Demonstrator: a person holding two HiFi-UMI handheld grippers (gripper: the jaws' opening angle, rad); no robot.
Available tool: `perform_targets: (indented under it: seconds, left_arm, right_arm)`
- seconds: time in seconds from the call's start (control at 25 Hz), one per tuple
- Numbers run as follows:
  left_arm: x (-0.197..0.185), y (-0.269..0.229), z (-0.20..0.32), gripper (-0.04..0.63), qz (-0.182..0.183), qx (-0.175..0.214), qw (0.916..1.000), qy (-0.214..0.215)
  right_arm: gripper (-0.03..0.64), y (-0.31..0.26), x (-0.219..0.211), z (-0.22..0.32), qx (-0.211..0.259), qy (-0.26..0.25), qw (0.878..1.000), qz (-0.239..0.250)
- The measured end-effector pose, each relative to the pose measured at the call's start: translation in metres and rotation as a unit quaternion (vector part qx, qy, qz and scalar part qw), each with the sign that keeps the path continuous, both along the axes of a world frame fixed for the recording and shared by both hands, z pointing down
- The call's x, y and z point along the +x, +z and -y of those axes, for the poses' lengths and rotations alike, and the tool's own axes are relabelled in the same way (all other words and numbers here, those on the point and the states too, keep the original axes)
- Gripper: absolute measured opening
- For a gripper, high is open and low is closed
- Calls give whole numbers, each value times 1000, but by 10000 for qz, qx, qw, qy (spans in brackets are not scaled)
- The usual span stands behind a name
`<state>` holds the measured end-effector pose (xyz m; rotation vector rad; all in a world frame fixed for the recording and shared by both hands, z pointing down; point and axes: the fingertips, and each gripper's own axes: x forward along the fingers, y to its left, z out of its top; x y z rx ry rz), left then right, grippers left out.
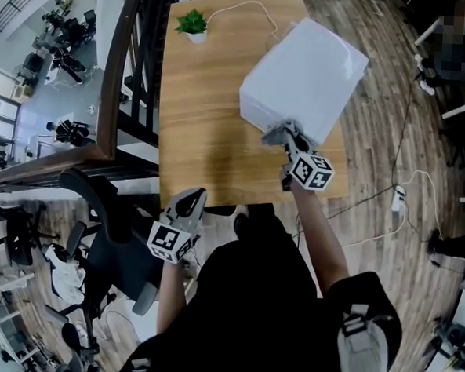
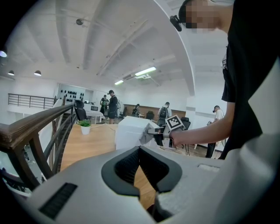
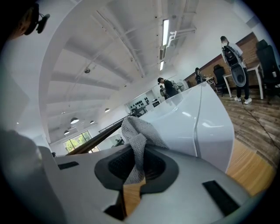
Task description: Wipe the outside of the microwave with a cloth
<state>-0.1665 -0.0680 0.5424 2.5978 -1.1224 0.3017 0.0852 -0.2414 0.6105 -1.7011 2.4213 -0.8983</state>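
Observation:
A white microwave (image 1: 306, 68) (image 2: 129, 131) (image 3: 197, 122) stands on the right half of a wooden table (image 1: 196, 132). My right gripper (image 1: 285, 137) (image 3: 138, 151) is shut on a grey cloth (image 1: 276, 134) (image 3: 134, 131). It holds the cloth against the lower near corner of the microwave's front side. The left gripper view also shows that cloth (image 2: 146, 135) touching the microwave. My left gripper (image 1: 194, 198) (image 2: 140, 151) hangs just off the table's near edge, away from the microwave. Its jaws are shut with nothing between them.
A small potted plant (image 1: 194, 23) (image 2: 85, 127) stands at the table's far left corner, and a white cable (image 1: 243, 9) runs behind the microwave. A dark railing (image 1: 118, 72) borders the table's left side. An office chair (image 1: 105, 221) stands near left. A power strip (image 1: 398, 199) lies on the floor.

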Motion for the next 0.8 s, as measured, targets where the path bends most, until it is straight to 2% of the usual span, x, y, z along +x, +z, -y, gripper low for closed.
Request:
perform_targets:
  seconds: [0.8]
  left_arm:
    - [-26, 1, 1, 2, -45, -79, 9993, -376]
  right_arm:
    - [29, 11, -61, 47, -210, -170, 9993, 260]
